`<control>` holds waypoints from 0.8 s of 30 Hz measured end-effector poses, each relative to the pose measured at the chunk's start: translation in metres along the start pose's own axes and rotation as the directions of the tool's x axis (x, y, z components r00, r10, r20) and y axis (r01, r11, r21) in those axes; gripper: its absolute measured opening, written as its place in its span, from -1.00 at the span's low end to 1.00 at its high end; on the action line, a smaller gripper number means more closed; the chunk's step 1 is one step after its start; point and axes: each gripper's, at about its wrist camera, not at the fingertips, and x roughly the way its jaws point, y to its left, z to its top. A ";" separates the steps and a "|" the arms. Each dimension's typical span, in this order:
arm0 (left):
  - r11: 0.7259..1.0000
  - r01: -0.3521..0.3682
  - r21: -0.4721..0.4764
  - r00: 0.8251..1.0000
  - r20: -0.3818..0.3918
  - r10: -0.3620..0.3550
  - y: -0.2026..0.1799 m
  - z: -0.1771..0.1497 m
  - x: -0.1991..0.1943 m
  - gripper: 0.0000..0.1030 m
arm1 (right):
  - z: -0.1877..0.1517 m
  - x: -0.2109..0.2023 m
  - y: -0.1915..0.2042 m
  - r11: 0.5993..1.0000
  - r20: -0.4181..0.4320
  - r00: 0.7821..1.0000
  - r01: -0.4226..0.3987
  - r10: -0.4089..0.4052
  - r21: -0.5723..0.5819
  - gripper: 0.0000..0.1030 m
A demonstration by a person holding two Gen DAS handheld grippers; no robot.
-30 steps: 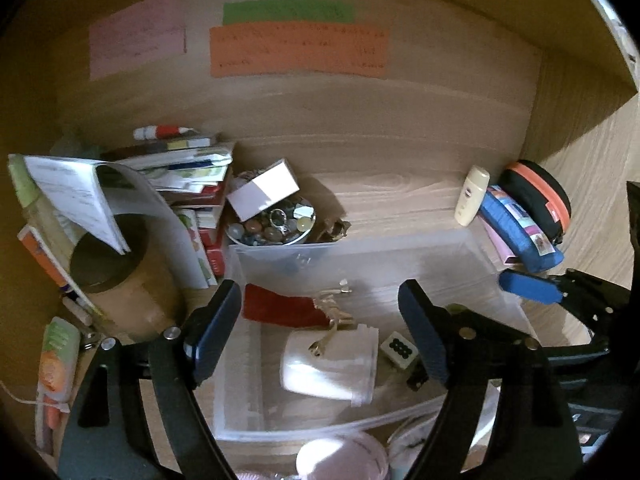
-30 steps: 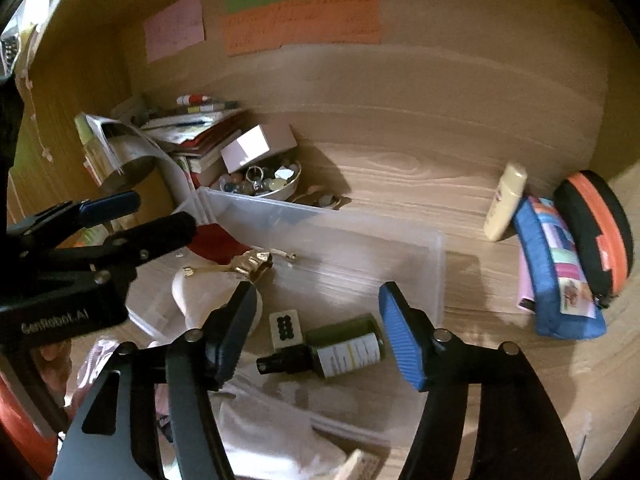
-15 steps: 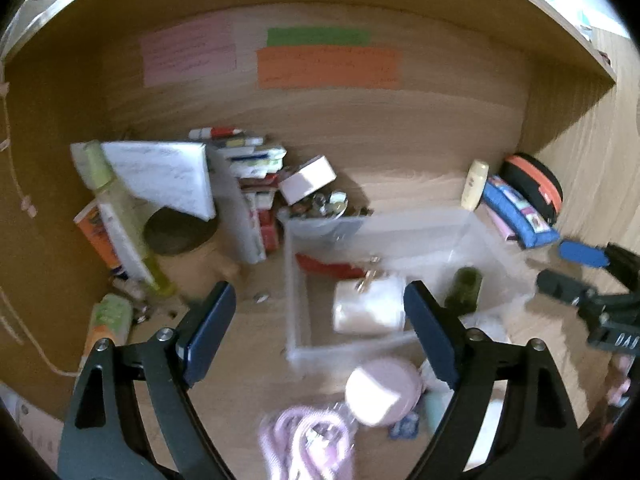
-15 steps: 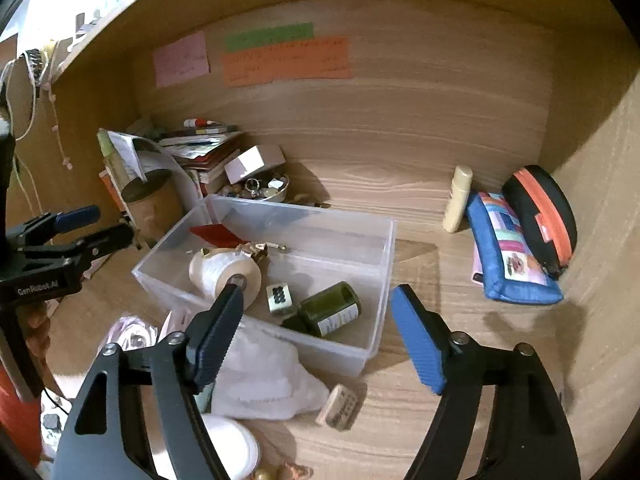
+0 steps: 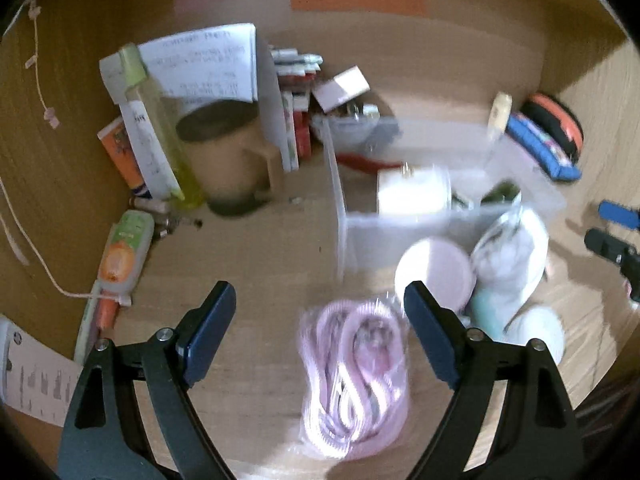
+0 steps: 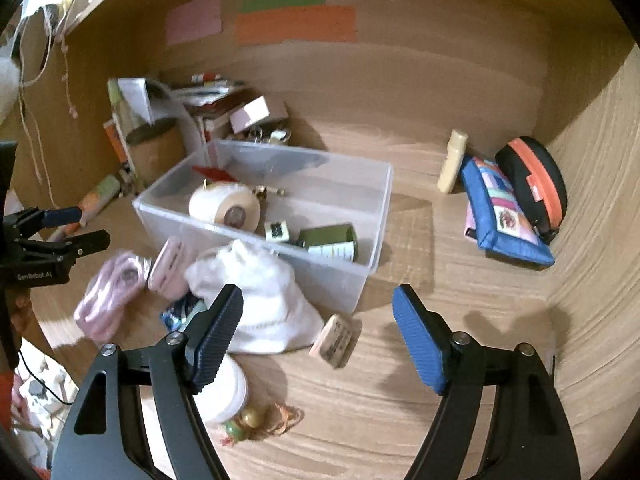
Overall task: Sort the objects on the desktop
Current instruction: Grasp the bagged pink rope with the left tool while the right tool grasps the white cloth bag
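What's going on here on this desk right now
A person with a gripper in each hand is sorting desk clutter into a clear plastic bin. The bin already holds a white roll and a dark green bottle. Both the left gripper and the right gripper are open and empty. The left one hovers over a bagged pink cable beside the bin.

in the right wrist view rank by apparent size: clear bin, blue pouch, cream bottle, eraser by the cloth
1. clear bin, largest by far
2. blue pouch
3. cream bottle and eraser look alike; the eraser lies nearer the camera, so no ranking between them.
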 end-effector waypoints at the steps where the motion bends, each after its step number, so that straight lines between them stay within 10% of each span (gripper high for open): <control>1: 1.000 -0.007 0.015 1.000 -0.015 0.008 -0.003 -0.005 0.003 0.68 | -0.003 0.003 0.002 1.000 -0.010 1.000 -0.002 0.002 -0.007 0.46; 24: 0.998 0.054 0.007 0.982 -0.183 -0.052 -0.016 -0.050 0.042 0.68 | -0.010 0.075 0.030 0.993 -0.178 0.980 -0.105 0.092 -0.061 0.47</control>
